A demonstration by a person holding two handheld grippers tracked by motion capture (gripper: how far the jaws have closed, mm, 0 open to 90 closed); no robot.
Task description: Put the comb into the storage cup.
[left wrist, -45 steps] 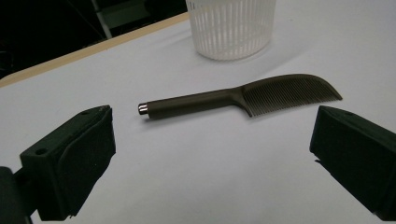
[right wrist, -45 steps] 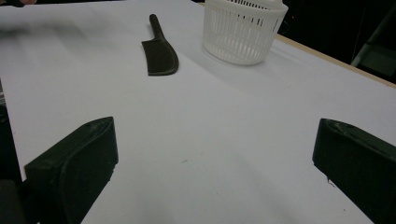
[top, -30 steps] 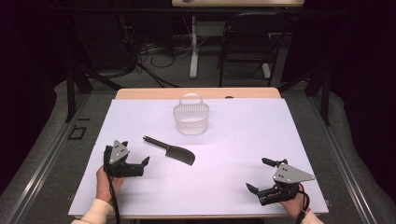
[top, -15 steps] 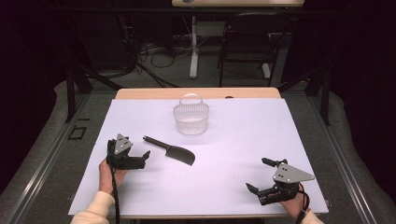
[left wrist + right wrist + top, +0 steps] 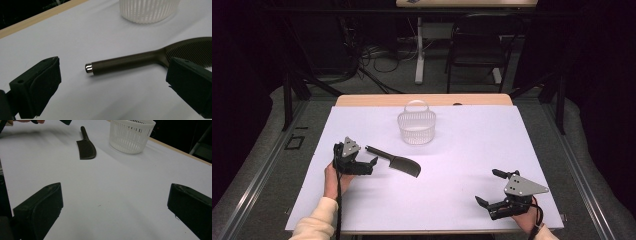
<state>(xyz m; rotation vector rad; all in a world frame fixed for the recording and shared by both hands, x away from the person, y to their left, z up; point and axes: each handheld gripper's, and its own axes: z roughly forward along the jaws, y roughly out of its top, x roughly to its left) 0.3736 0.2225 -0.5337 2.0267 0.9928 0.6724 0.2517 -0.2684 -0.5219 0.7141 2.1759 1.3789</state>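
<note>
A dark comb (image 5: 394, 162) with a long round handle lies flat on the white table (image 5: 472, 145), left of centre. In the left gripper view its metal-tipped handle (image 5: 125, 63) points at me, a little beyond and between the jaws. My left gripper (image 5: 368, 166) (image 5: 113, 83) stands open just left of the handle's end, not touching it. A white slatted basket (image 5: 416, 127) (image 5: 147, 10) stands behind the comb. My right gripper (image 5: 487, 187) (image 5: 115, 202) rests open near the front right corner, holding nothing. From there the comb (image 5: 86, 147) and basket (image 5: 130, 135) lie far ahead.
The table's wooden far edge (image 5: 422, 100) runs behind the basket. Beyond it are a dark chair (image 5: 474, 50), a table leg and floor cables. White table surface stretches between the two grippers.
My left gripper has moved forward and to the right, up to the end of the comb's handle, still open. The right gripper, the comb and the basket have not moved.
</note>
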